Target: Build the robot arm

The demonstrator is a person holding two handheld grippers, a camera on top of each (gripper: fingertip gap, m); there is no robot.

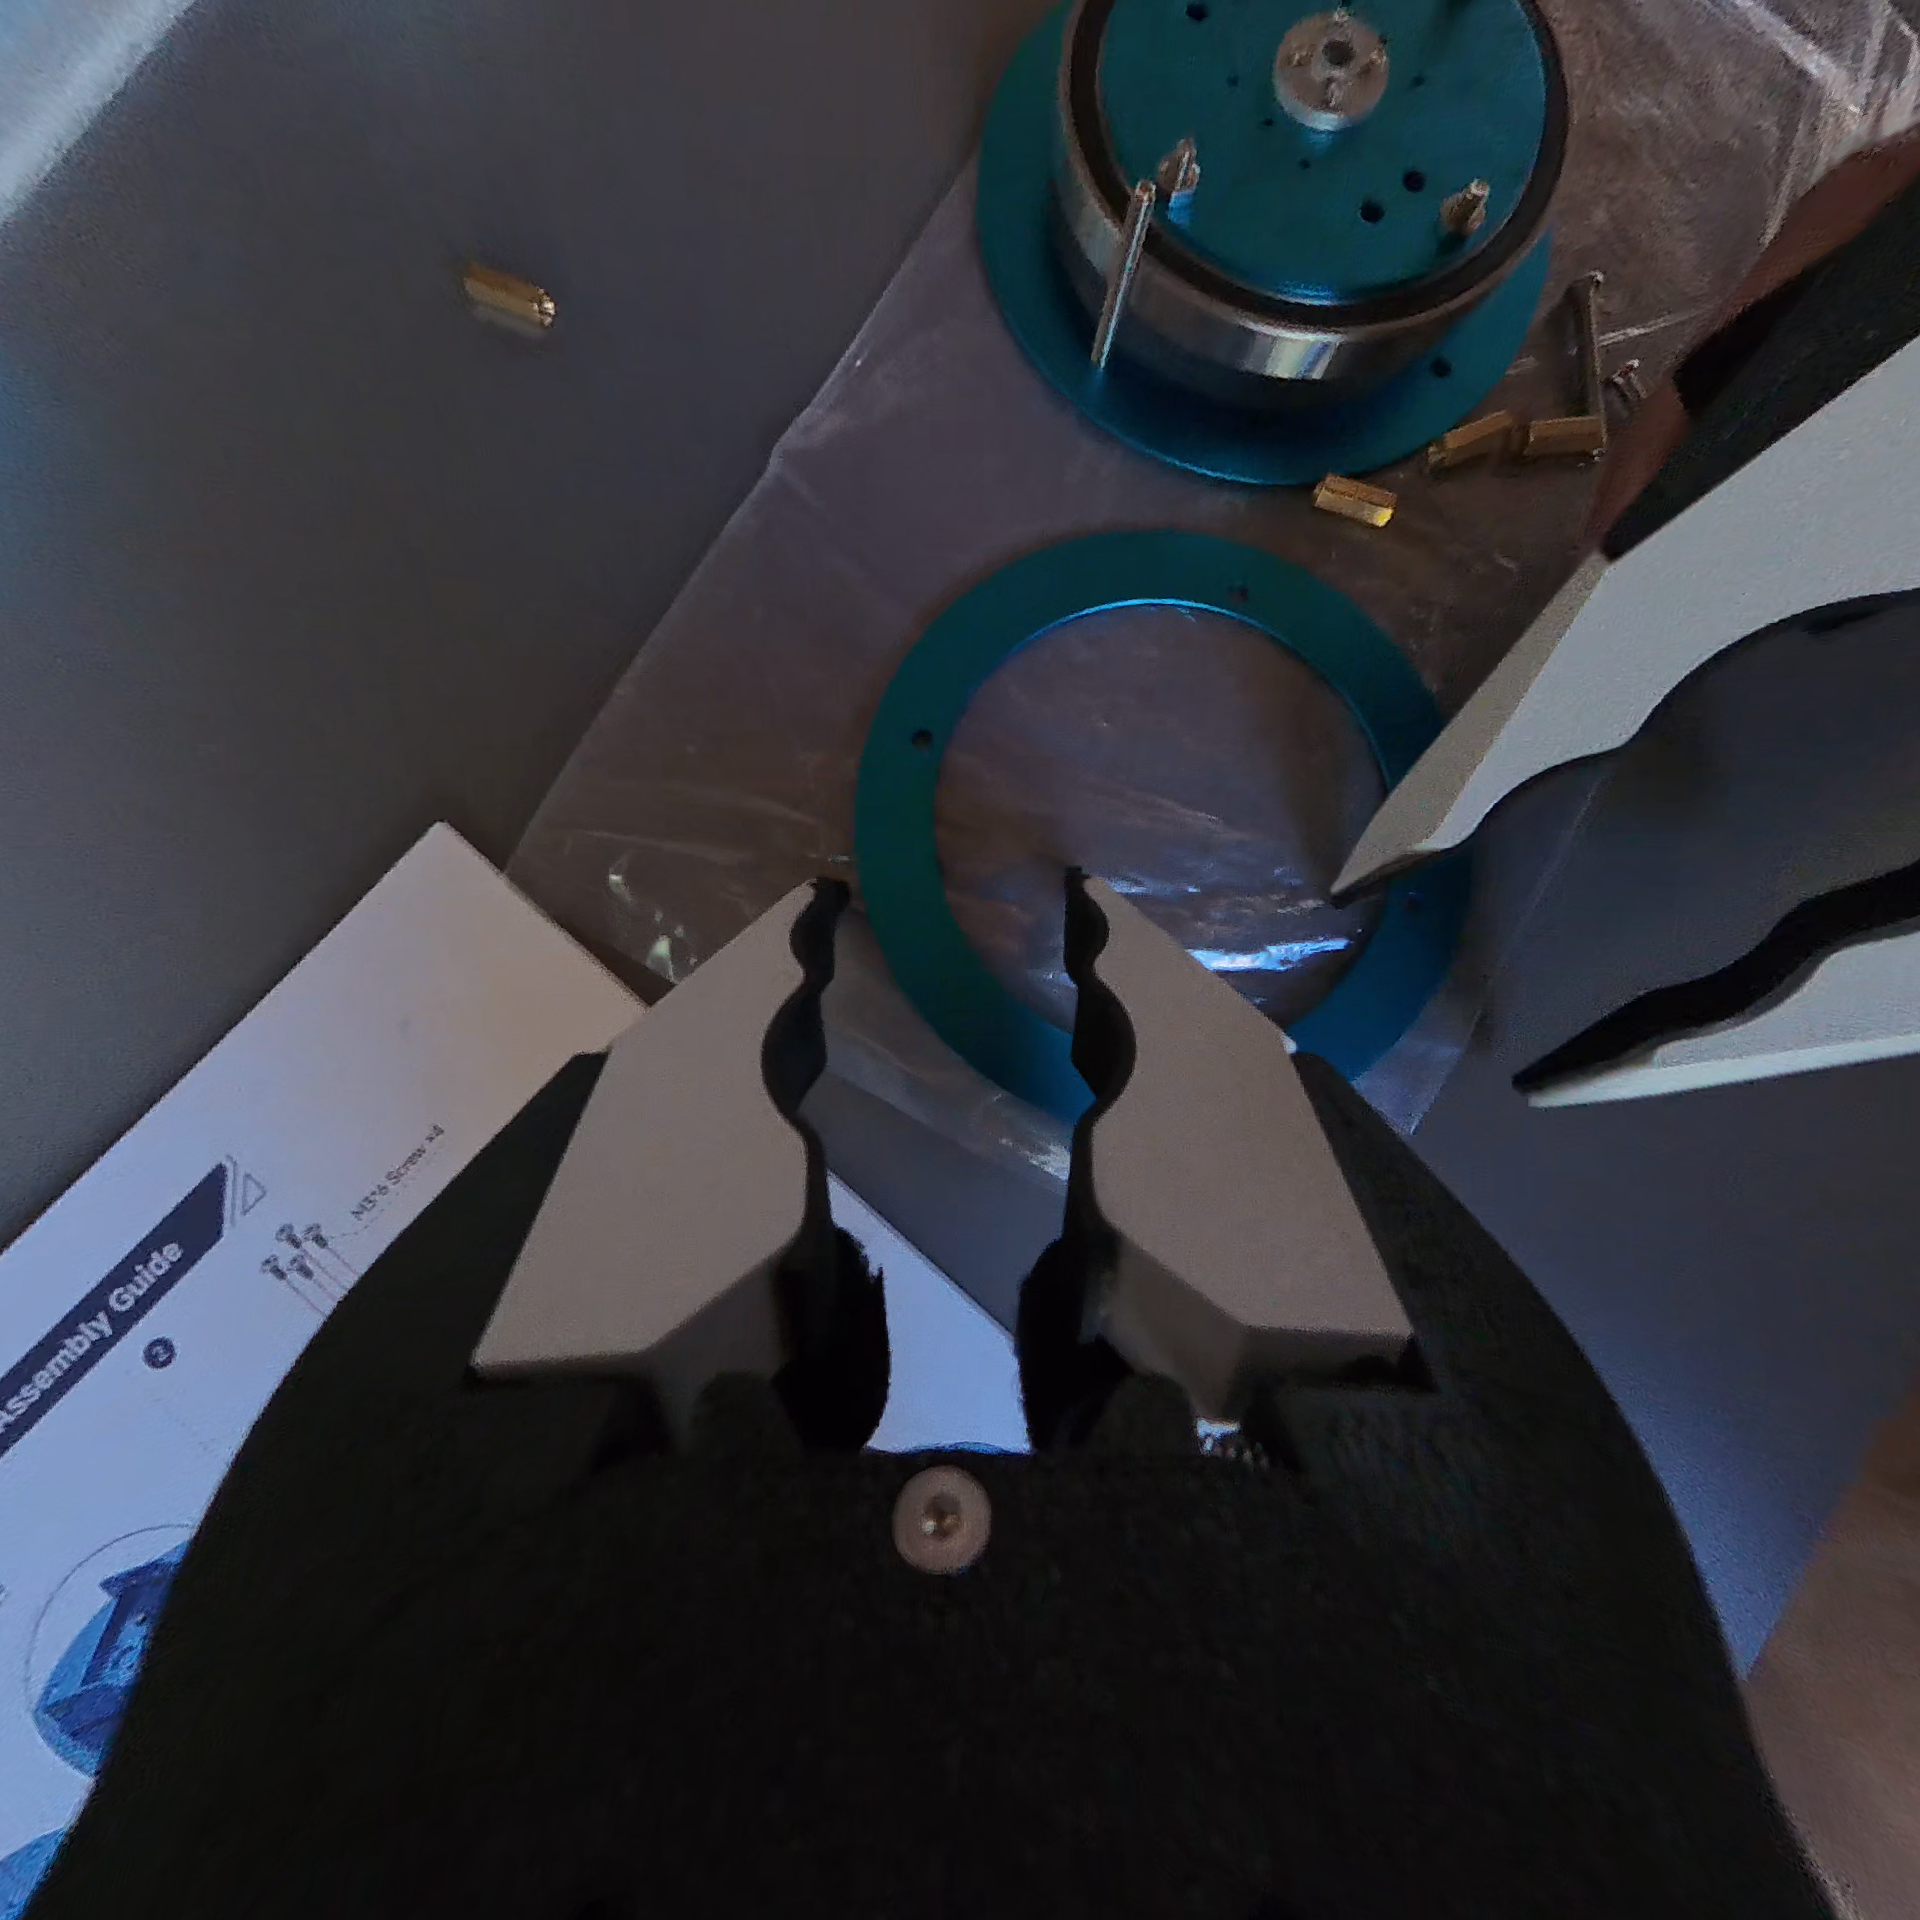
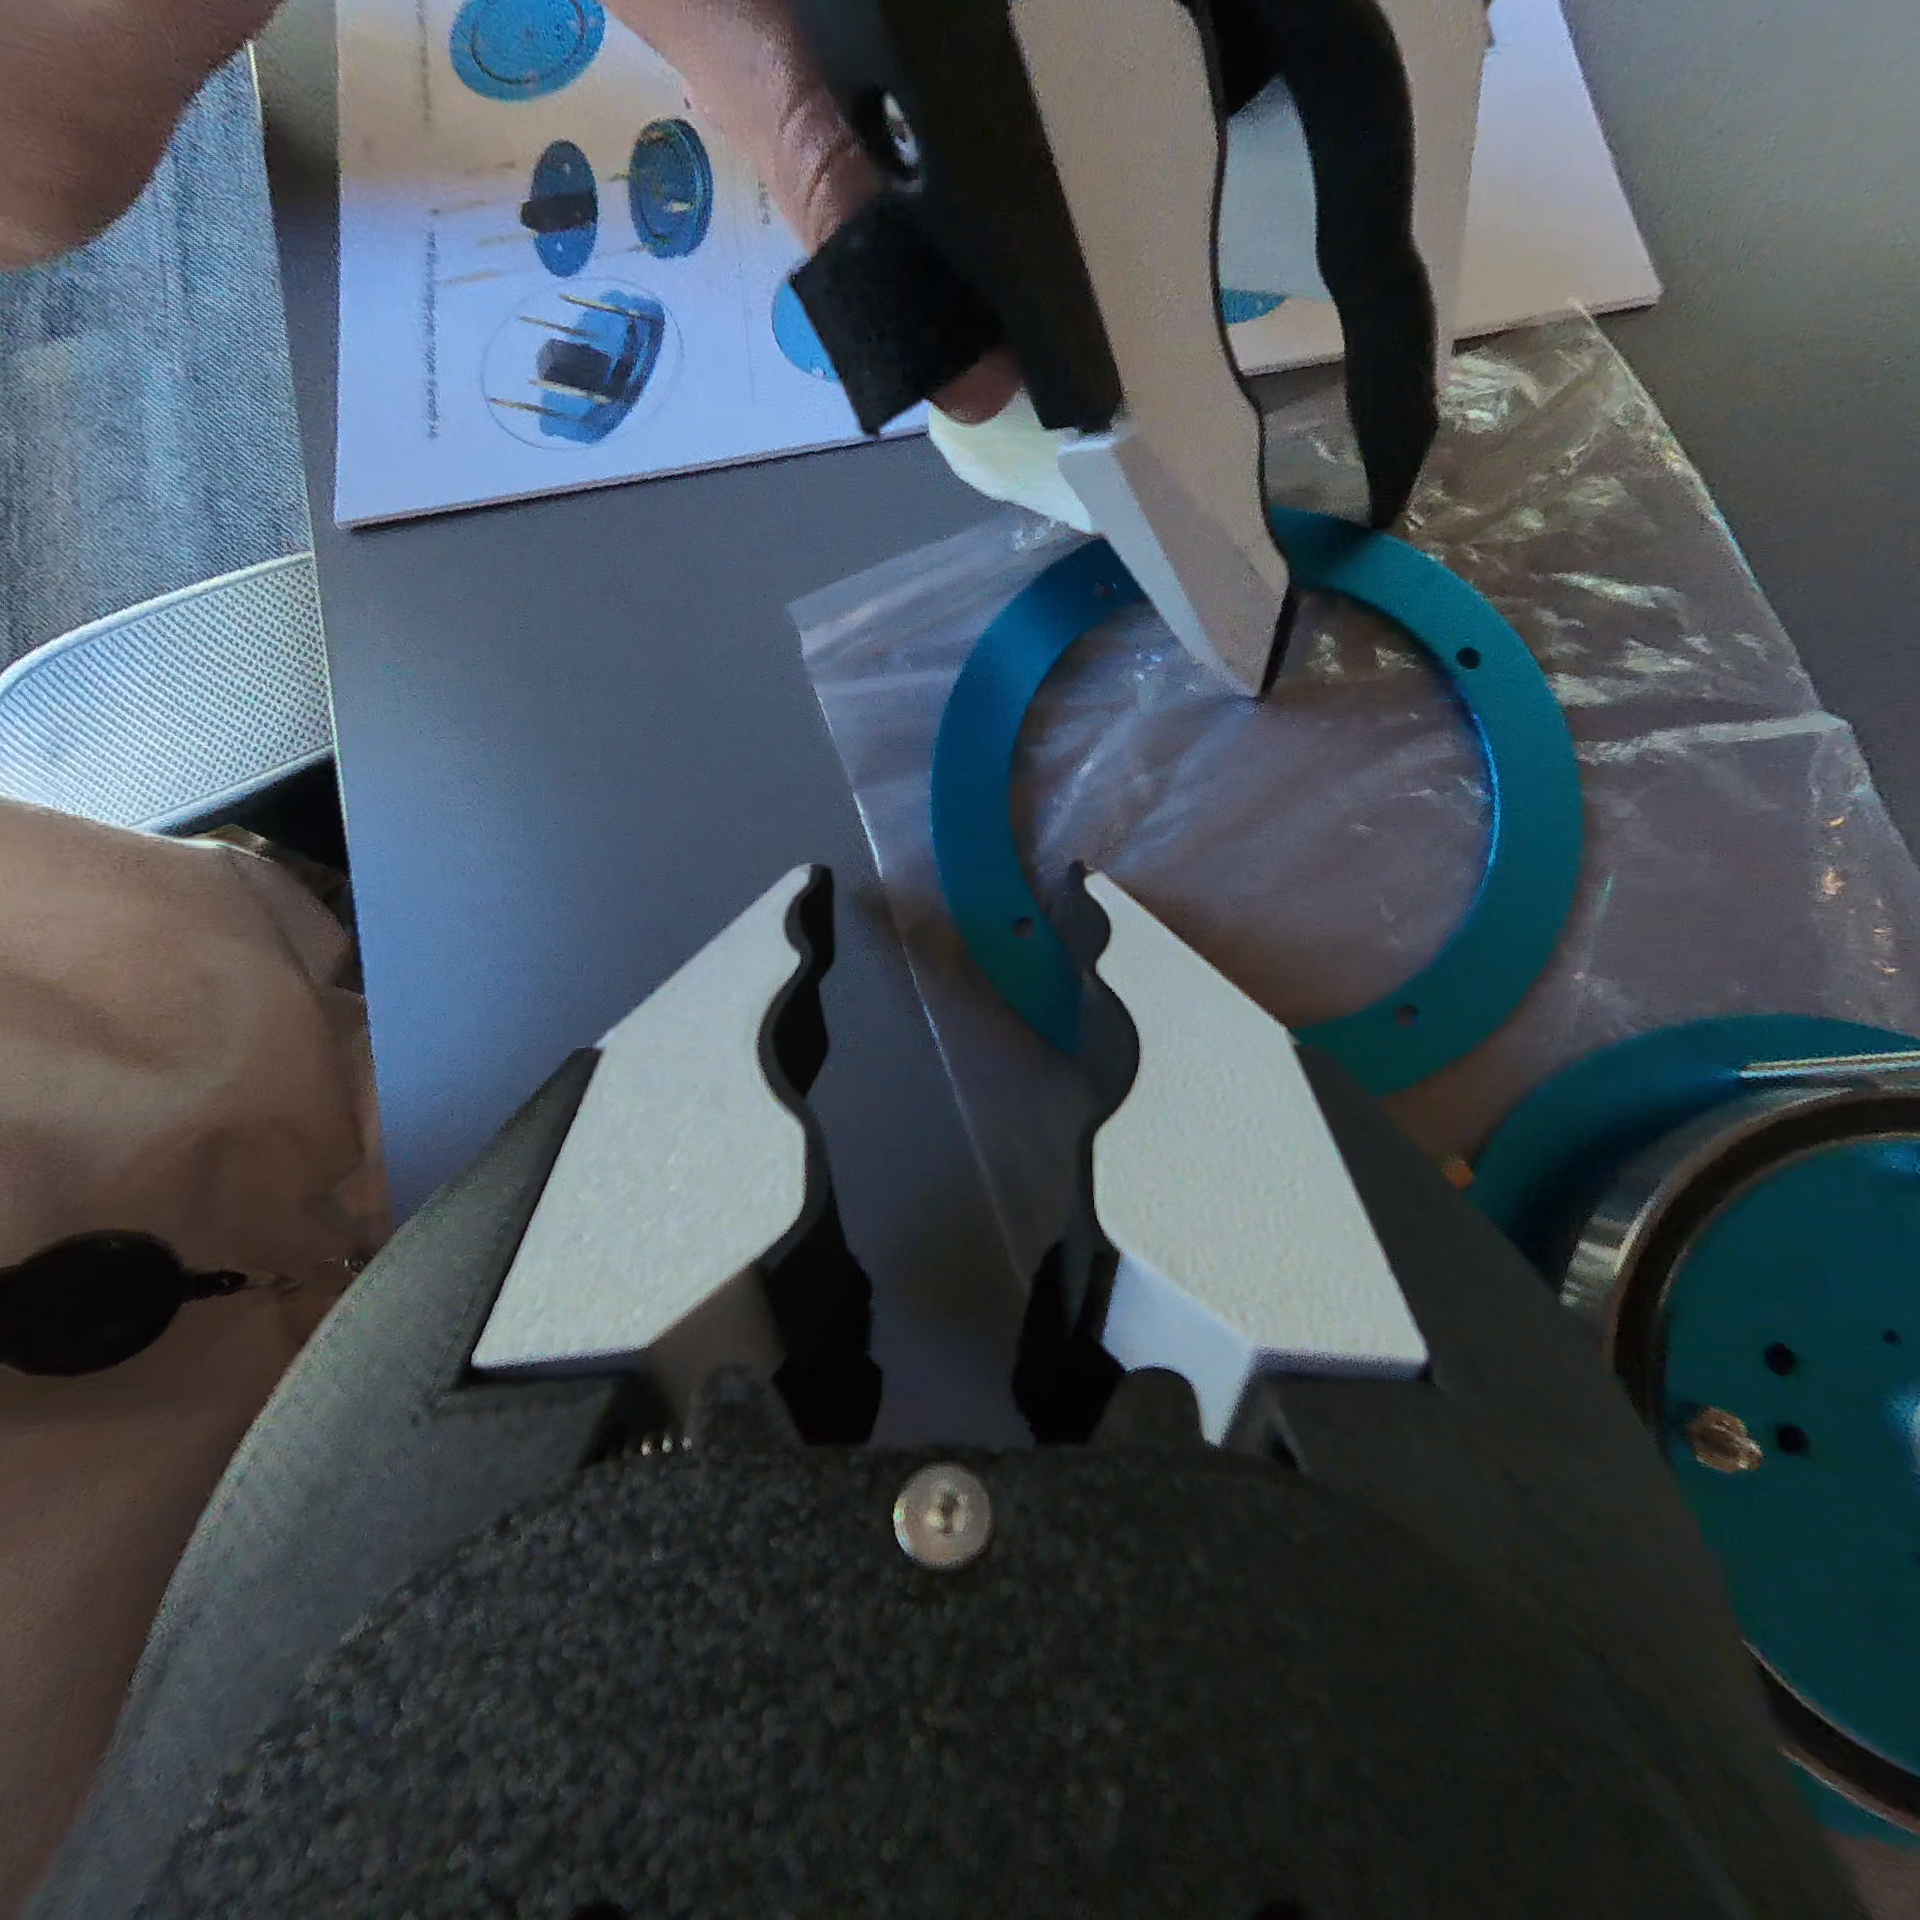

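My left gripper (image 1: pixel 951 883) and right gripper (image 2: pixel 951 878), both part-open and empty, straddle opposite rim sections of the flat blue metal ring (image 1: pixel 1049 582) lying on clear plastic sheet (image 1: pixel 727 727); I'd seat tips squarely.

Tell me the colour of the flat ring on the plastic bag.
Teal blue ring, clearest in the right wrist view.

Flat ring (image 1: pixel 1132 582) on plastic sheet (image 1: pixel 748 707), just ahead of my left gripper (image 1: pixel 951 888). My right gripper (image 2: pixel 951 883) at ring's opposite side. Motor assembly (image 1: pixel 1299 208) beyond ring; loose standoffs (image 1: pixel 1351 501) beside it, possibly touching. Booklet (image 1: pixel 343 1039) to my left.
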